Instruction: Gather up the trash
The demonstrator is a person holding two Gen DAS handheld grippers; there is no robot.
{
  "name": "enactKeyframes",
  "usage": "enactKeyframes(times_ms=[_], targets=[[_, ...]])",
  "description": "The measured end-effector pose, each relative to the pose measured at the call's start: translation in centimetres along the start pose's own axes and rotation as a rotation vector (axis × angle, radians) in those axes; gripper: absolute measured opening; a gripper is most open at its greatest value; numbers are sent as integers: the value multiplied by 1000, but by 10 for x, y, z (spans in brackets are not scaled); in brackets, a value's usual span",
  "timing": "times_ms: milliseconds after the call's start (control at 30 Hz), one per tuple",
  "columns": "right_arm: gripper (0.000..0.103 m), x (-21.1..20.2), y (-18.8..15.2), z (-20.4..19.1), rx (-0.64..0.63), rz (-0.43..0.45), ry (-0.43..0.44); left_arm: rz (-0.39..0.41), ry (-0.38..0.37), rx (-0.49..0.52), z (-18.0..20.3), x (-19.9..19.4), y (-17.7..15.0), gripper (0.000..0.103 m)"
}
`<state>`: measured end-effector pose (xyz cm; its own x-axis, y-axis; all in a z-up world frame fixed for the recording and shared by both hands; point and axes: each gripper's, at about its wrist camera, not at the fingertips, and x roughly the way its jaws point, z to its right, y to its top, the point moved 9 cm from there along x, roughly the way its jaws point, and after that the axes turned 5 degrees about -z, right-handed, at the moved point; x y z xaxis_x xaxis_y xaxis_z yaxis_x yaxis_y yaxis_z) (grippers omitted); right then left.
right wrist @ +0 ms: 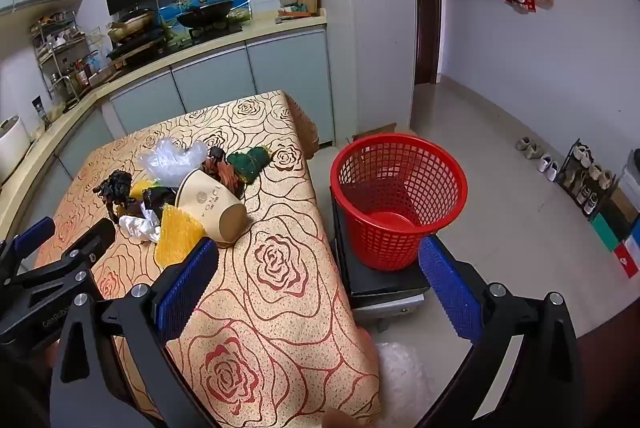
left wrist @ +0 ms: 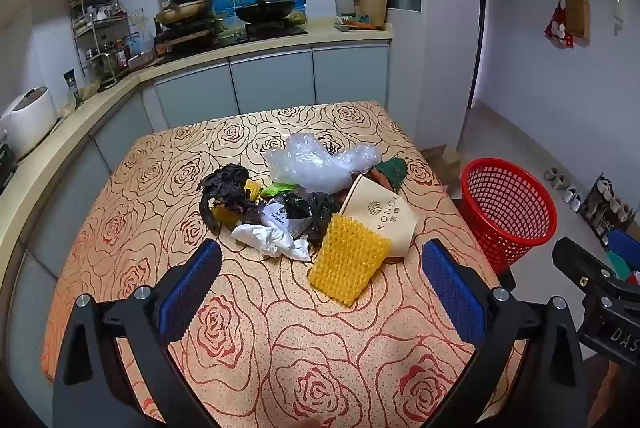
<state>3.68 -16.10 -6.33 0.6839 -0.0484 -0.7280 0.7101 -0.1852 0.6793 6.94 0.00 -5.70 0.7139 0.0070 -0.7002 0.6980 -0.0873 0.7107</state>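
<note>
Blue-padded jaws stand wide apart on both tools, nothing between them. The left gripper [left wrist: 322, 278] hovers over the near part of the rose-patterned tablecloth [left wrist: 248, 340], aimed down at the litter; the right gripper [right wrist: 318, 278] hangs over the table's right edge, facing the bin.

Just beyond the left jaws lies the trash, heaped in one pile at mid-table: a yellow foam net [left wrist: 348, 264] nearest, a crumpled white wrapper [left wrist: 272, 240] beside it, a tipped paper cup [left wrist: 380, 216] touching the net, then black plastic scraps [left wrist: 226, 187] and, furthest, a clear plastic bag [left wrist: 316, 163] with a dark green bundle [left wrist: 394, 171] at its right.

Off the table's right side a red mesh basket [right wrist: 400, 199] sits on a low dark stand [right wrist: 384, 284] — its bottom looks bare, so by my judgement collecting has not begun and the whole pile remains.

Only the right wrist view looks down into the basket and shows its stand and the cup's closed base; the left view shows the pile spread out, including the wrapper and a green scrap the cup partly hides from the right — and only the outside of the basket.
</note>
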Motion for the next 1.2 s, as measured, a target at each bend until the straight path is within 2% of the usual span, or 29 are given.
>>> enactKeyframes(times_ms=[500,700,767,1200], targets=[[98,4,1,2,1,13,-7,-2,2,-7,3,1,1,97],[98,-4,3,0,0,20,-15,2,-10,-25,-7,1,1,97],[98,4,1,-5,-7,28,-23,6,-7,-26,-8,0,1,97],[98,-12,17,-3,-14,79,-10,51,-5,-37,-12,-9,11,97]])
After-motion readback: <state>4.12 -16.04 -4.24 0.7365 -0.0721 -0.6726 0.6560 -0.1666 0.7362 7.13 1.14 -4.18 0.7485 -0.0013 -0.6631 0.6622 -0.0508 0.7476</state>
